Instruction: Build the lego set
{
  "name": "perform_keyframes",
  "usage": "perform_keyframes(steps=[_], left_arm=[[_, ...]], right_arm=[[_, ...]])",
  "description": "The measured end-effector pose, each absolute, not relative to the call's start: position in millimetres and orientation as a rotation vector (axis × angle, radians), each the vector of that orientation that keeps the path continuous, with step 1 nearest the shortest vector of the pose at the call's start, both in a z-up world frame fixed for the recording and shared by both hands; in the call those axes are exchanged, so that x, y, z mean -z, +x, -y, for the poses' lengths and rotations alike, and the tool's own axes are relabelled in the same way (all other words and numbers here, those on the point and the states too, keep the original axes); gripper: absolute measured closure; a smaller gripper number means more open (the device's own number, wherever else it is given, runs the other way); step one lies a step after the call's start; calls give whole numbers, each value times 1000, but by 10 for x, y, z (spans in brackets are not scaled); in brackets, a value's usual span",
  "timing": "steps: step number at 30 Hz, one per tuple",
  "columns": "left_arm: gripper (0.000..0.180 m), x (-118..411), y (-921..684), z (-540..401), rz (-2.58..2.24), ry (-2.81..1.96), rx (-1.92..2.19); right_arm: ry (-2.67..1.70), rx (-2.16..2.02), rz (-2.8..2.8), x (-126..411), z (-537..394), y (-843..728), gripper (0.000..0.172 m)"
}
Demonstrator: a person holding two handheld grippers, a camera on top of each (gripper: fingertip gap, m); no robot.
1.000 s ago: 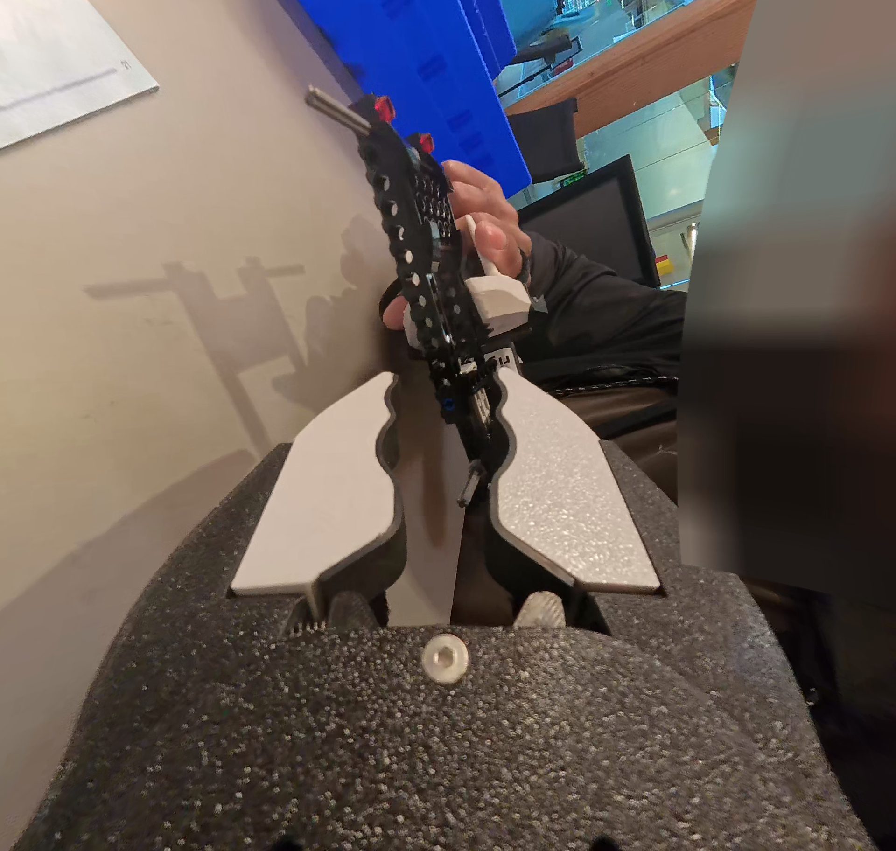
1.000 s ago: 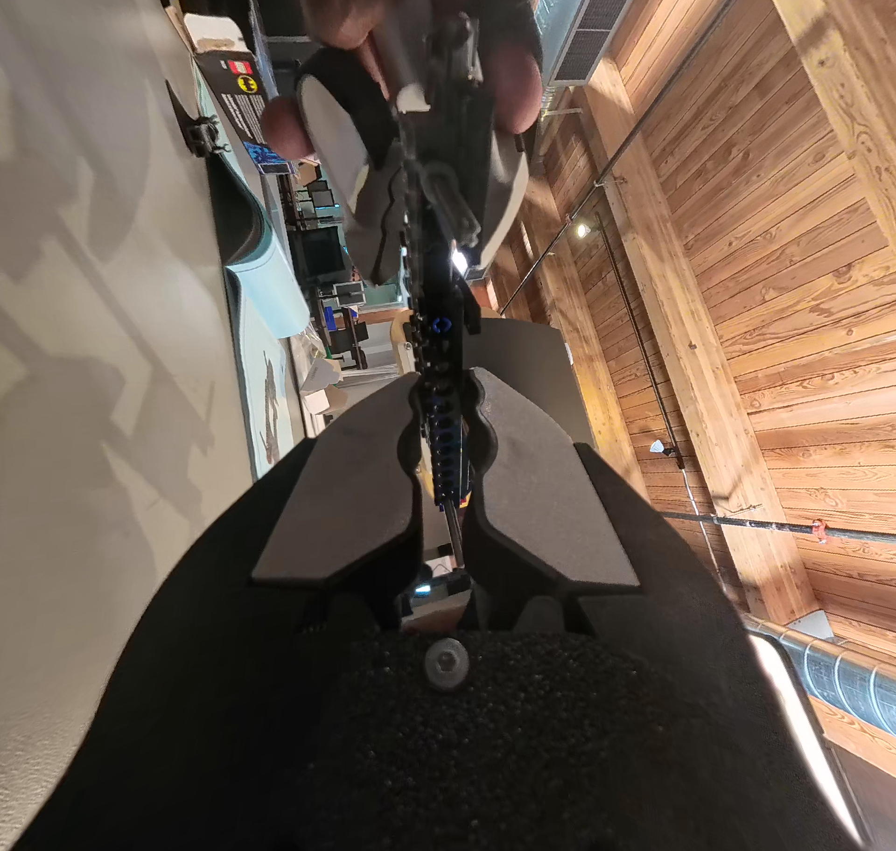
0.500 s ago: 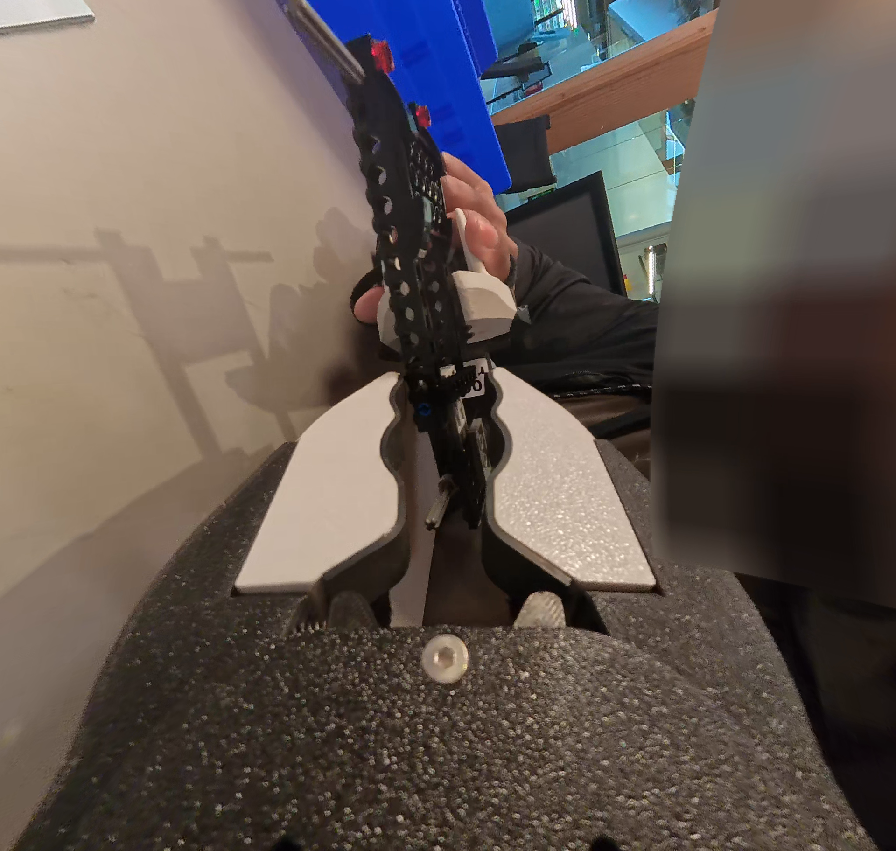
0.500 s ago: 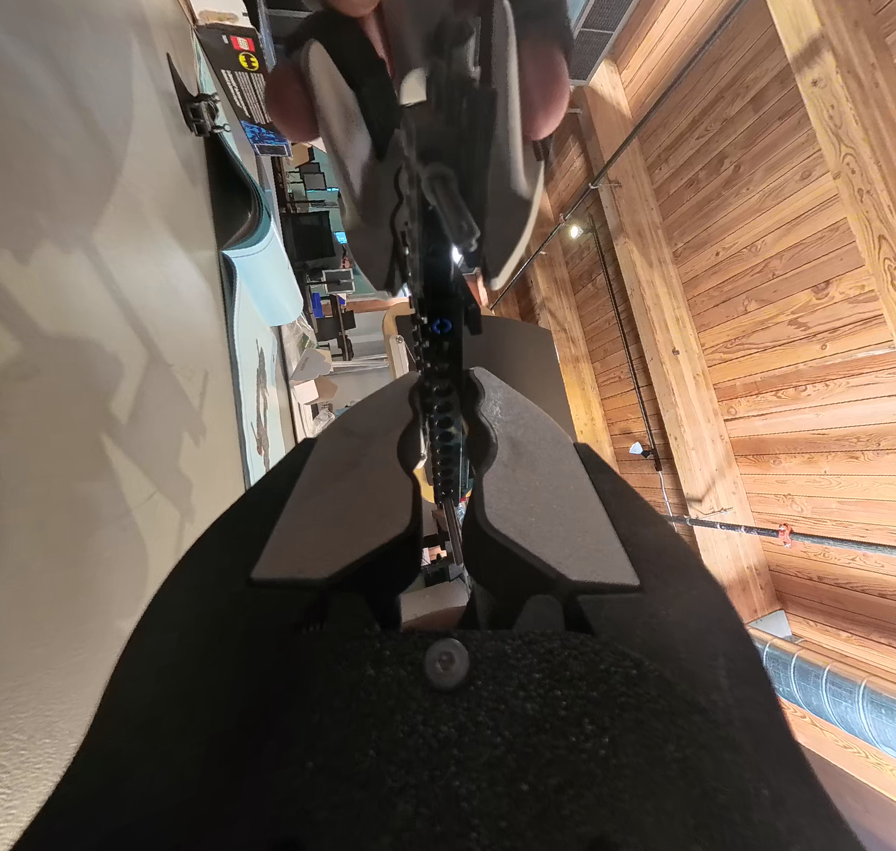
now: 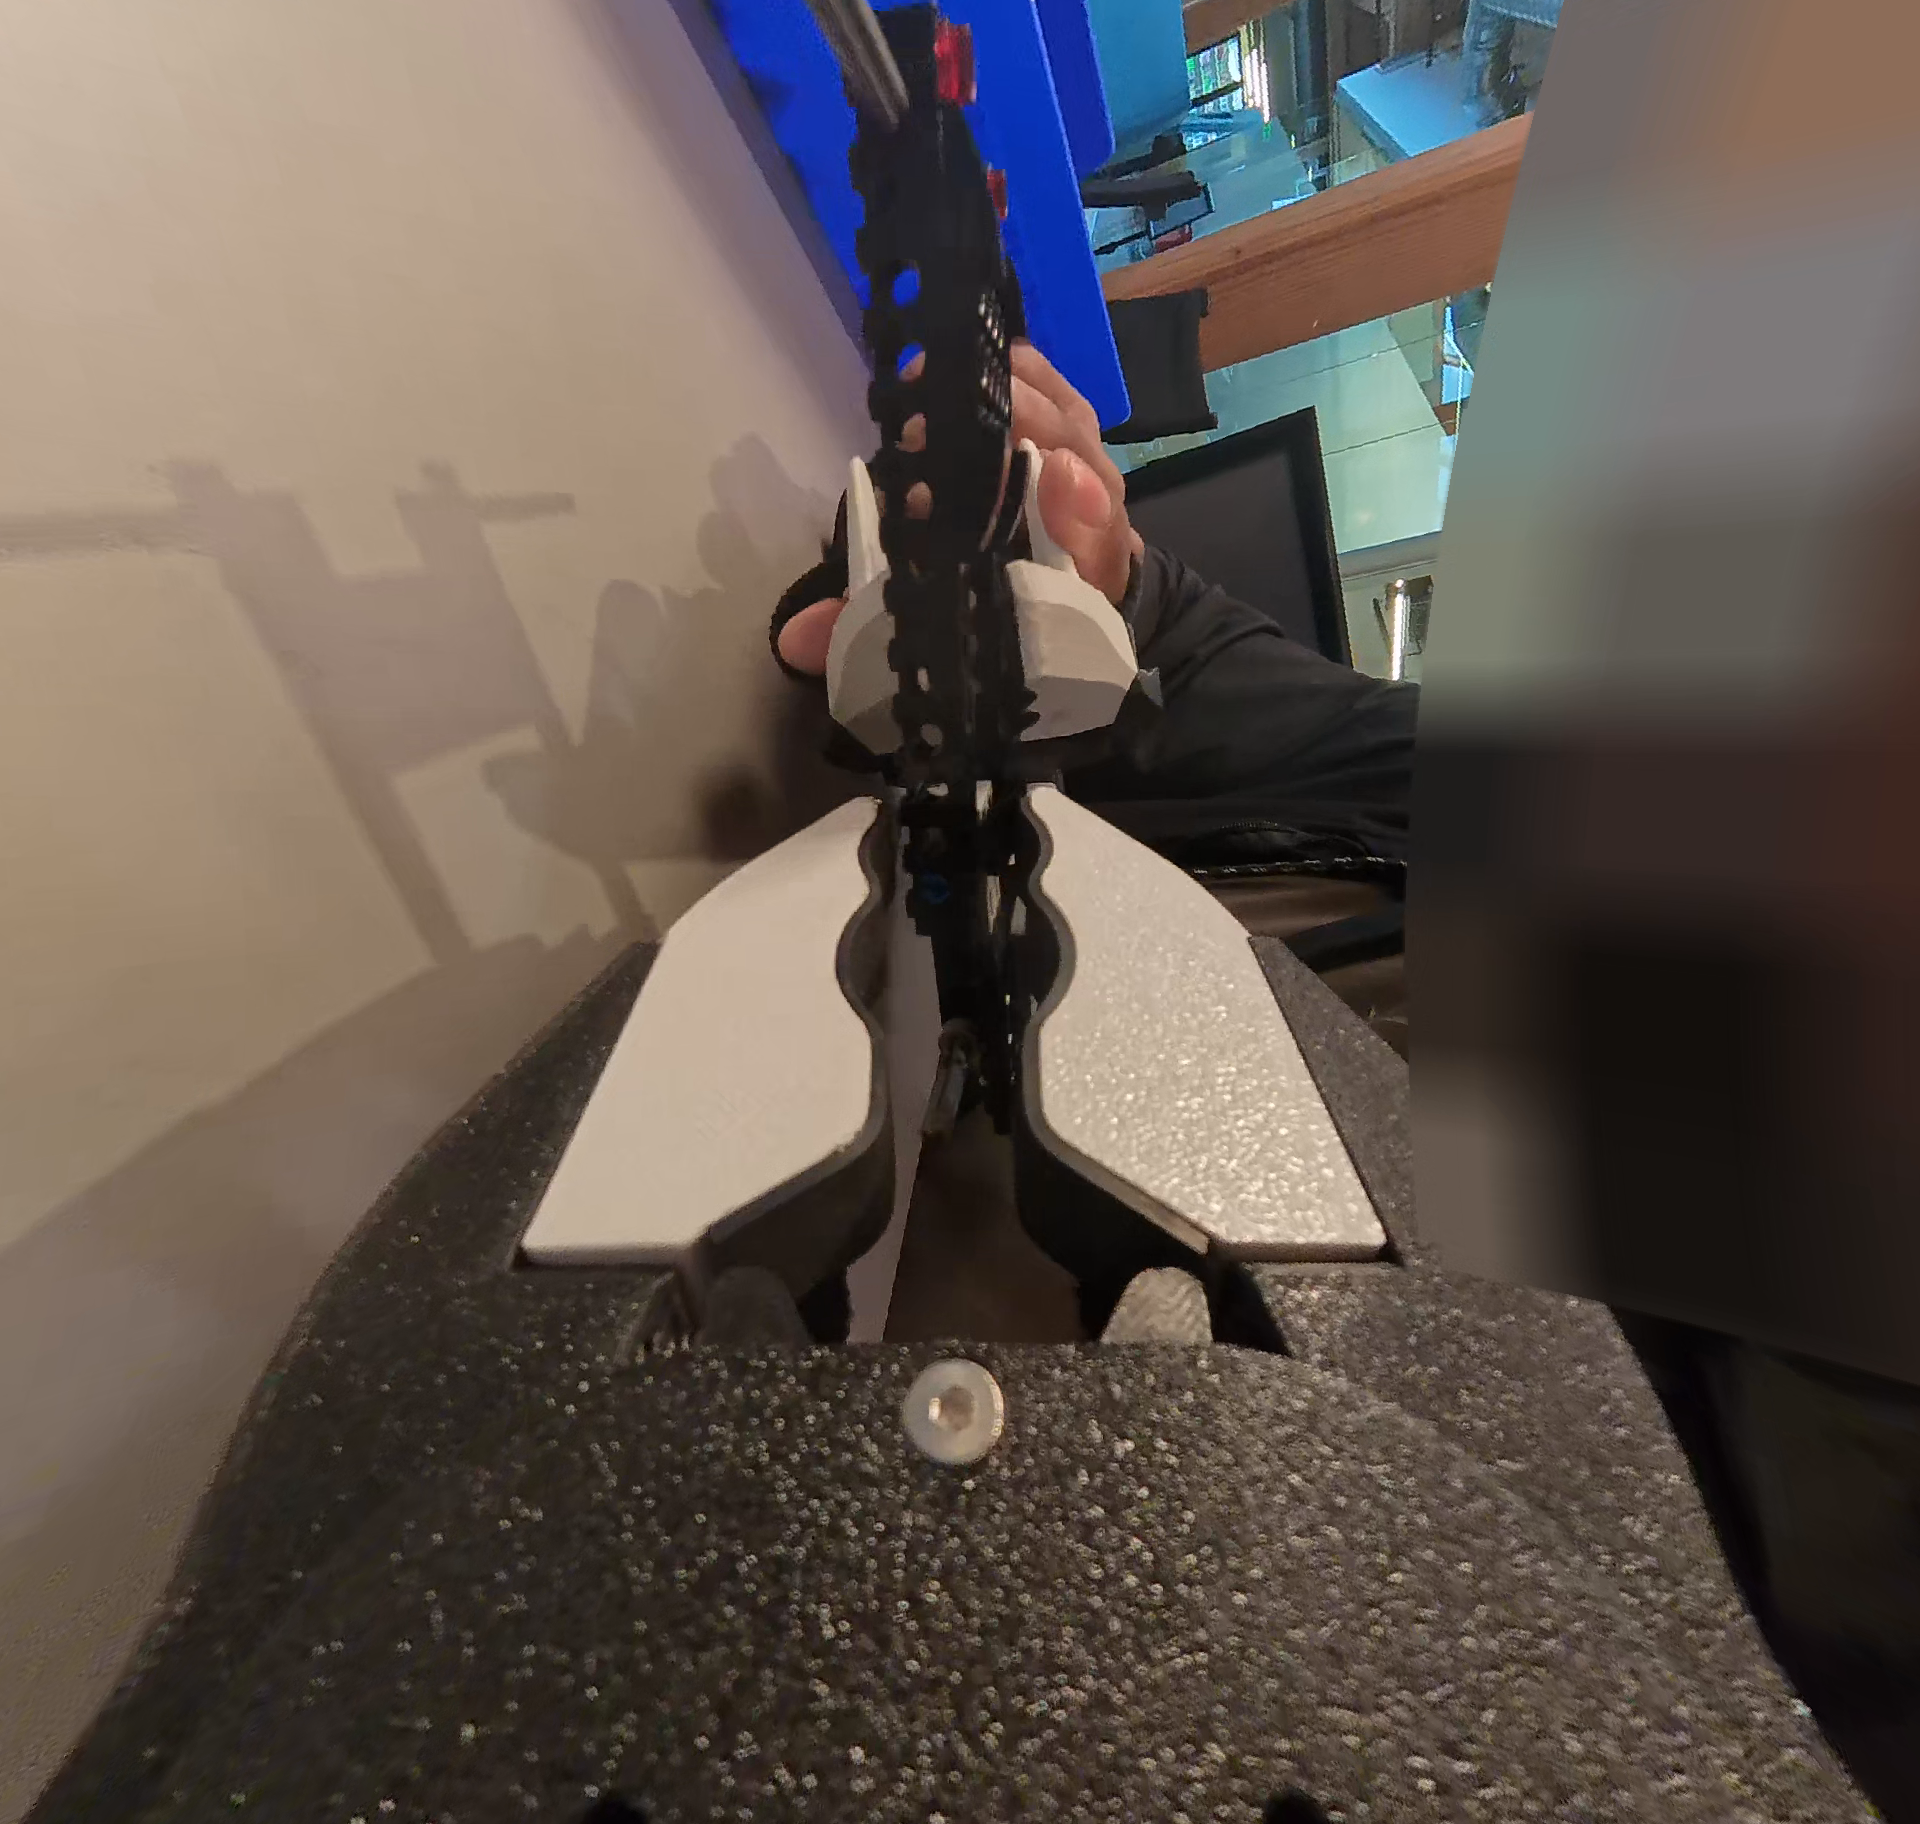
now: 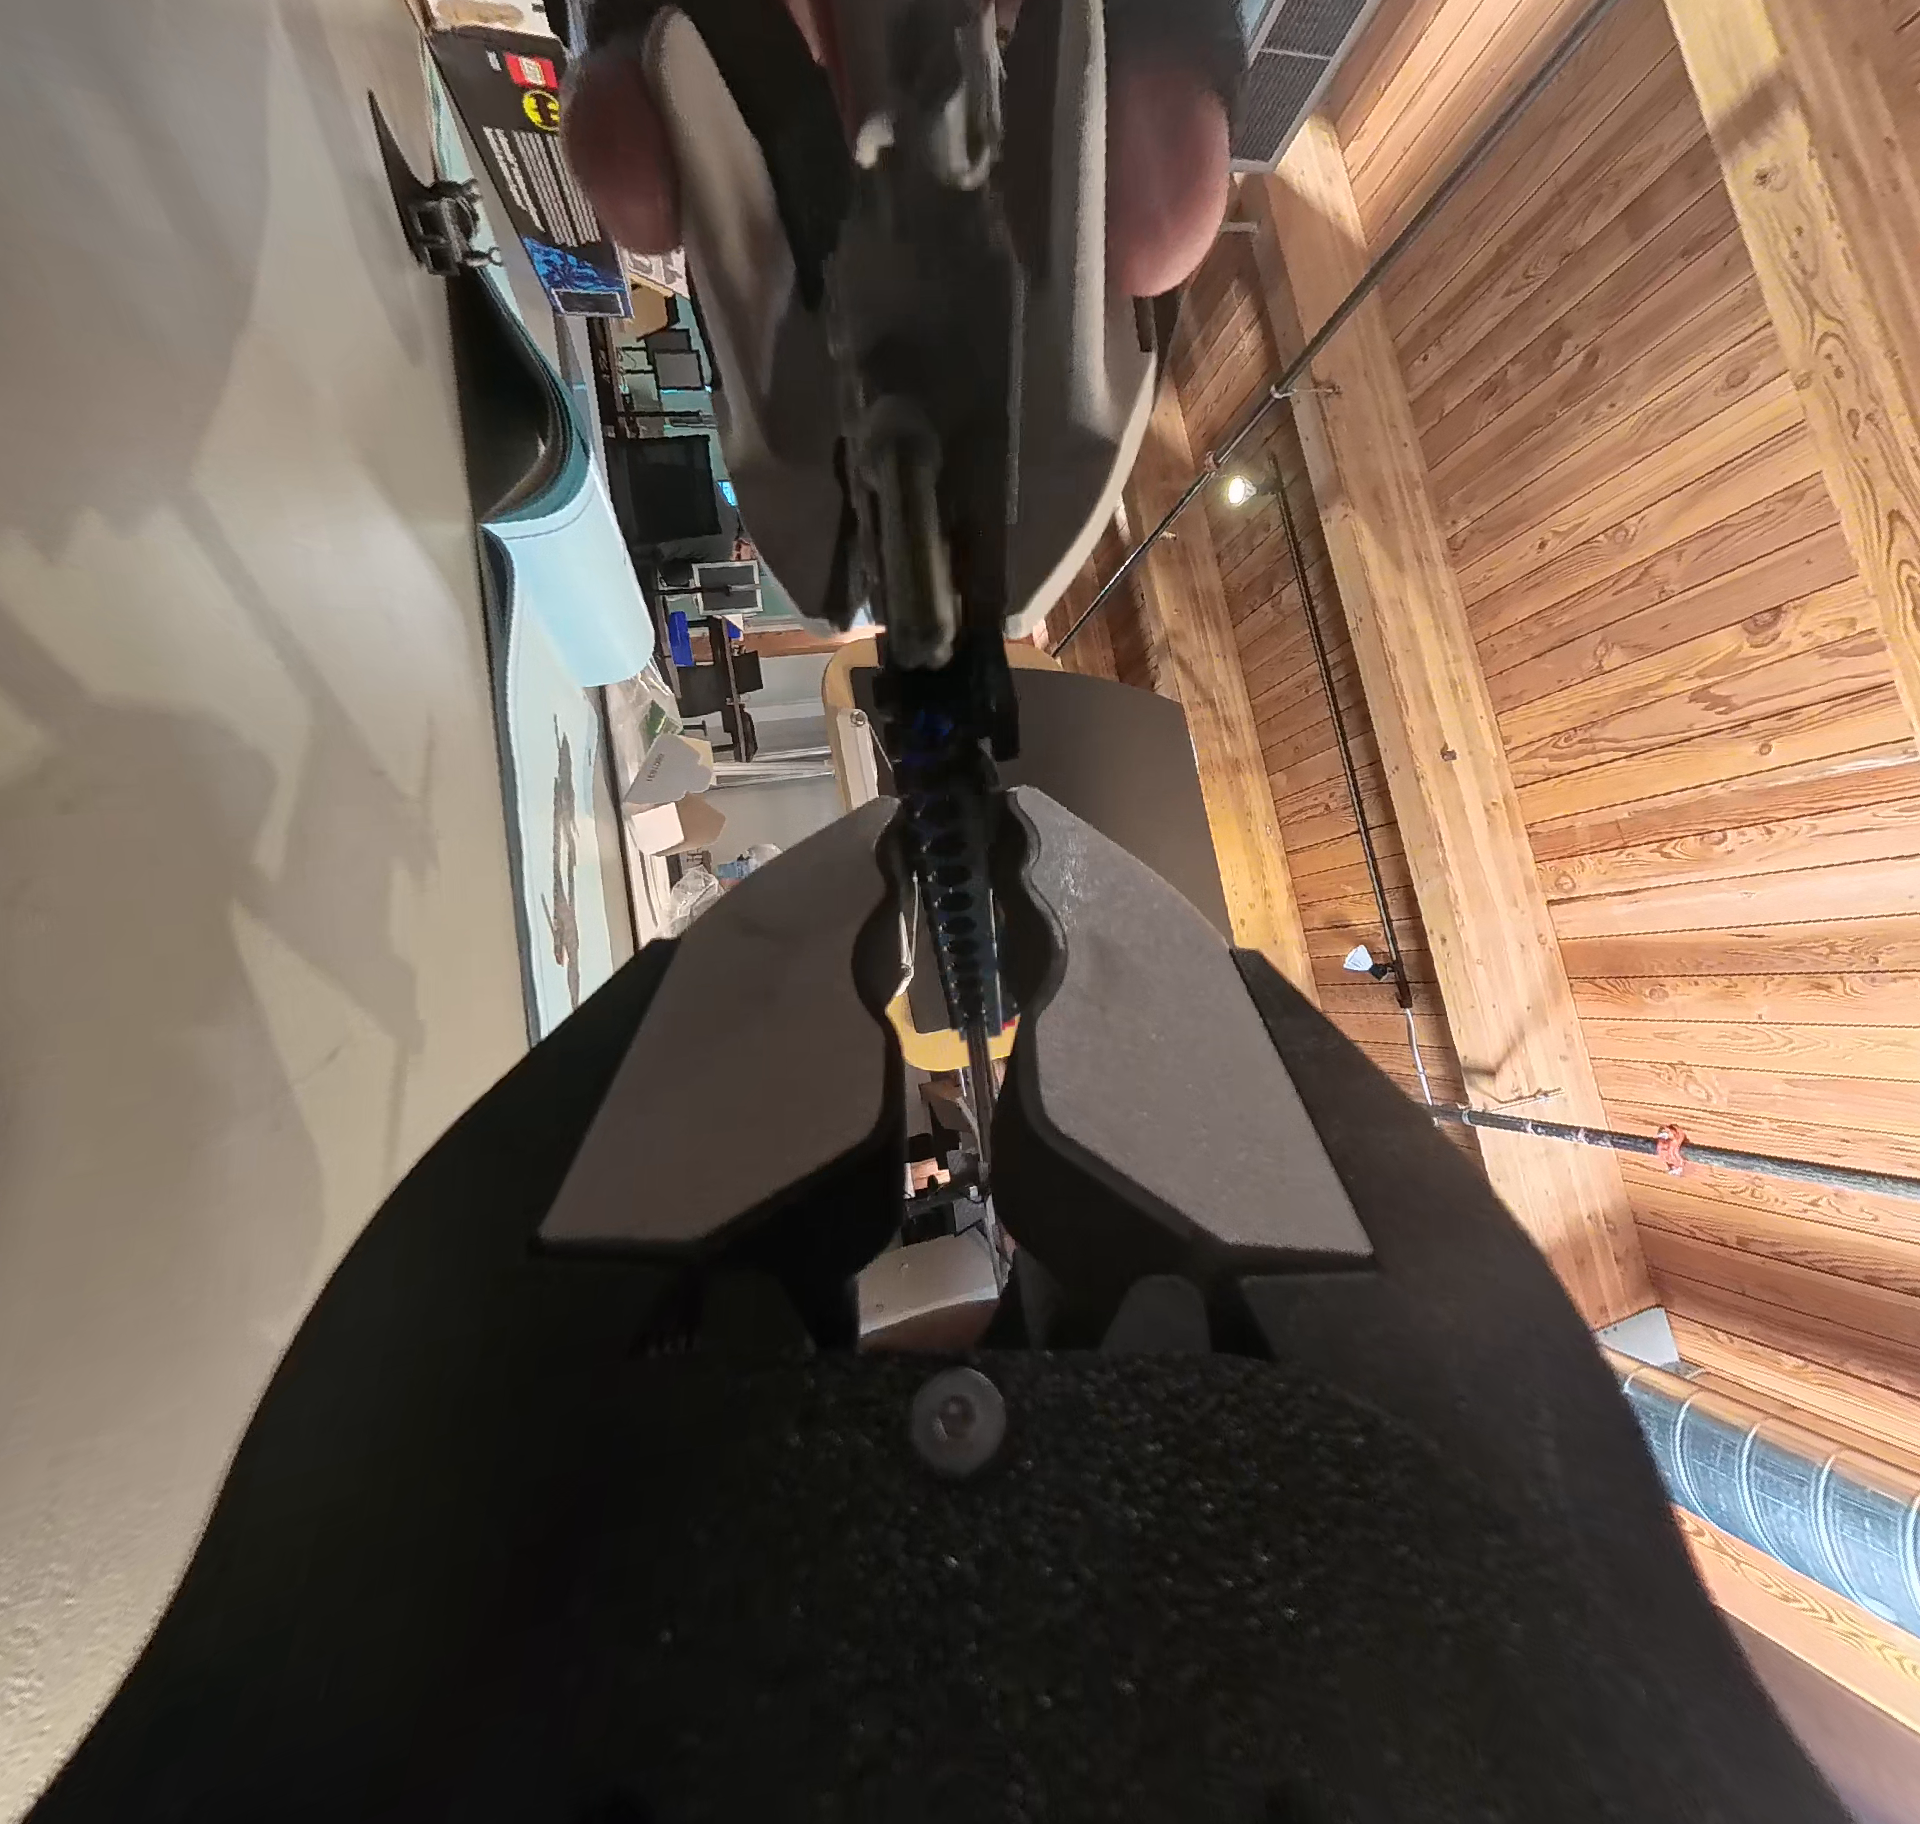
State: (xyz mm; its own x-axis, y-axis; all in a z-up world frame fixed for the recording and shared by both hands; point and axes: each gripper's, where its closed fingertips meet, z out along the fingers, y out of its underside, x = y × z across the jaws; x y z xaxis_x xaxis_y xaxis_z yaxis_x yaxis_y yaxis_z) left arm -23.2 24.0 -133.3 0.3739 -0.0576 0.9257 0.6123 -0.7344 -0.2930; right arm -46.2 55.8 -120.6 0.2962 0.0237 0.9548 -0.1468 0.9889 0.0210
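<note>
Both tools grip black brick model (image 5: 940,486); left tool (image 5: 956,818) contact apparently complete.

Matt black plastic beam model (image 5: 940,486), its axle (image 5: 847,18) grey; grainy foam-like gripper body (image 5: 935,1618) (metal screw (image 5: 953,1424) shining); glossy planked wood wall (image 6: 1662,631) at right.

grey rod (image 5: 842,18) cut off at top edge; box (image 6: 530,153) partly hidden behind fingers.
</note>
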Motion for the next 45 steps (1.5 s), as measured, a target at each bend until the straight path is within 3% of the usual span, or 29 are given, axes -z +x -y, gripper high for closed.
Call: perform_keyframes(steps=[29, 34, 45], left_arm=[[163, 1331, -662, -395, 454, -1639, 1345], [163, 1310, -774, -459, 481, -1577, 1314], [163, 1214, -747, -591, 294, -1512, 1186]], right_arm=[[-245, -310, 1482, 1286, -990, -555, 147], [-476, -665, 1717, 1517, -886, -580, 146], [-1000, -1489, 1923, 1449, -812, -580, 134]])
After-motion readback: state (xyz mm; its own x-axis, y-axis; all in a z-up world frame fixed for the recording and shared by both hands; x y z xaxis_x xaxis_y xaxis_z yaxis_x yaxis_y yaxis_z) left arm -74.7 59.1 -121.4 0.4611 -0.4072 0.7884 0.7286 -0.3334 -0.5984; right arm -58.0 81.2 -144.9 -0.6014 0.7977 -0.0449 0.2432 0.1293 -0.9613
